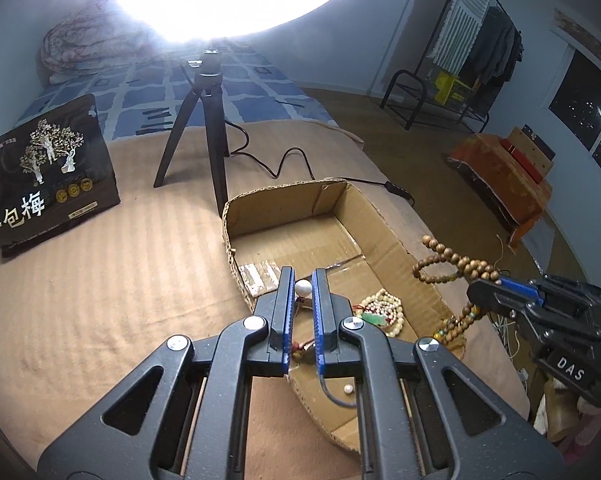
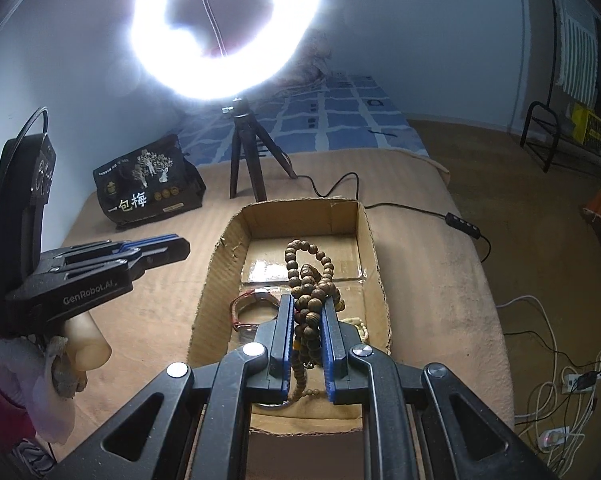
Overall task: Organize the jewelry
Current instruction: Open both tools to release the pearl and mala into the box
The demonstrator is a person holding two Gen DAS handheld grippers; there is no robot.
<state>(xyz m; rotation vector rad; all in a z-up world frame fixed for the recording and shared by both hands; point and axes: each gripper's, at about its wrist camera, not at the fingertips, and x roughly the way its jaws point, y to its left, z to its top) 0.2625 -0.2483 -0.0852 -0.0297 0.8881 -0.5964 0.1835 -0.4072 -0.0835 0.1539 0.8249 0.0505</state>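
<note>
- The left gripper (image 1: 303,280) was closed on a pearl (image 1: 303,289), held above the near-left wall of the box (image 1: 230,236).
- The right gripper (image 2: 308,308) was clamped on a string of wooden beads (image 2: 306,276), its loops rising above the fingertips and hanging over the box's middle.
- Cream beads (image 1: 384,308) with a green piece lay inside near the right wall; a bangle (image 2: 256,300) lay by the left wall.
- The far half of the box floor was bare.
- Left of the box the blanket (image 1: 120,280) lay open up to a dark bag (image 1: 48,176); a tripod (image 1: 204,128) stood just behind the far wall.
</note>
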